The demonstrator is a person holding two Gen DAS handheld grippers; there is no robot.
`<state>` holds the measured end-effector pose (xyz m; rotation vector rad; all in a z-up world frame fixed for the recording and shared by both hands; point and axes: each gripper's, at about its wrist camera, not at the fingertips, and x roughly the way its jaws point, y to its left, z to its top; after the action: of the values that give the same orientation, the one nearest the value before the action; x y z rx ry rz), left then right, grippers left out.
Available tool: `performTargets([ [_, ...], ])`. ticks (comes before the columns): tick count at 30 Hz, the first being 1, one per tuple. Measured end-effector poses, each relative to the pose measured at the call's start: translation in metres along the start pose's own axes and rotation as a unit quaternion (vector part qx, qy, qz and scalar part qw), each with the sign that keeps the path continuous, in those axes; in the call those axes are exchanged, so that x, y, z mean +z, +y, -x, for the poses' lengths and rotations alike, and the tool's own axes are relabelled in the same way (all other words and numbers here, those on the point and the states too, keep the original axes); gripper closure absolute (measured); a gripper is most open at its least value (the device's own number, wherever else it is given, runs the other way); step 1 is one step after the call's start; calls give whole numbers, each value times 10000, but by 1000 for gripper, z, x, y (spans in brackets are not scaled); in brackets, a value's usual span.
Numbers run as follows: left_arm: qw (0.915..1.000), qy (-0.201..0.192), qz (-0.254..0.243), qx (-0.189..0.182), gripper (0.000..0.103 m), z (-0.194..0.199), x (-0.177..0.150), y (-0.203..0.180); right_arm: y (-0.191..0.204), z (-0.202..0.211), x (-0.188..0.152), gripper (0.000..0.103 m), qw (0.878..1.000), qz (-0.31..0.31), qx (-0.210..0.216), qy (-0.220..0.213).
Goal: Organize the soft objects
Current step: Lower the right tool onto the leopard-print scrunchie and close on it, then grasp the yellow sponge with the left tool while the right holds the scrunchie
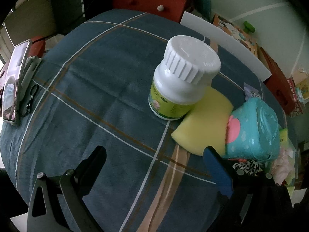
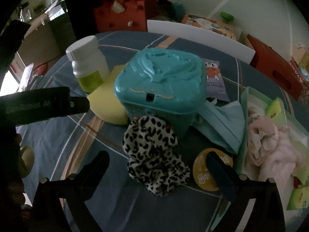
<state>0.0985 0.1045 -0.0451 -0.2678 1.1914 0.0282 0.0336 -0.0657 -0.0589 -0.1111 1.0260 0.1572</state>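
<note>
Leopard-print scrunchie (image 2: pixel 154 154) lies between the right gripper's (image 2: pixel 156 166) spread fingers, at six o'clock from the teal box (image 2: pixel 160 85); soft, light, pinch its bunched middle. Left gripper (image 1: pixel 154 158) gapes empty.

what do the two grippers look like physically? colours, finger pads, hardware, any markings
Both are matte black, with angular cut-out linkage plates and silver pivot bolts. On each, the left gripper and the right gripper, one finger is bare black and the other wears a blue pad. The right wrist view shows faint lettering on the left gripper's body, unreadable.
</note>
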Motion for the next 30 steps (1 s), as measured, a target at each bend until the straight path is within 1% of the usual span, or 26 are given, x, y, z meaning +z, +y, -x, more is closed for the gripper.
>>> performTargets([
  [3, 10000, -3, 14, -13, 3, -2, 2, 1, 1, -7, 1, 23, 10000, 26, 67, 52],
  [5, 10000, -17, 32, -14, 3, -1, 1, 0, 0, -10, -1, 35, 9998, 18, 134, 118],
  [6, 10000, -20, 41, -18, 3, -1, 0, 0, 0, -12, -1, 43, 9998, 22, 131, 139],
  [10, 10000, -44, 57, -46, 3, -1, 1, 0, -2, -8, 0, 52, 9999, 40, 147, 46],
  [17, 9999, -82, 12, -90, 3, -1, 5, -1, -8, -4, 1, 58, 9997, -53, 253, 22],
  [20, 9999, -79, 34, -139, 3, -4, 8, -3, -7, 2, 0, 62, 9995, -97, 287, -9],
  [23, 9998, -85, -123, -107, 3, -4, 7, -7, -11, 6, 0, 63, 9994, -157, 316, -40],
  [30, 9983, 38, -569, -84, 3, -5, 2, -20, -17, 22, 0, 67, 9990, -223, 344, -180],
])
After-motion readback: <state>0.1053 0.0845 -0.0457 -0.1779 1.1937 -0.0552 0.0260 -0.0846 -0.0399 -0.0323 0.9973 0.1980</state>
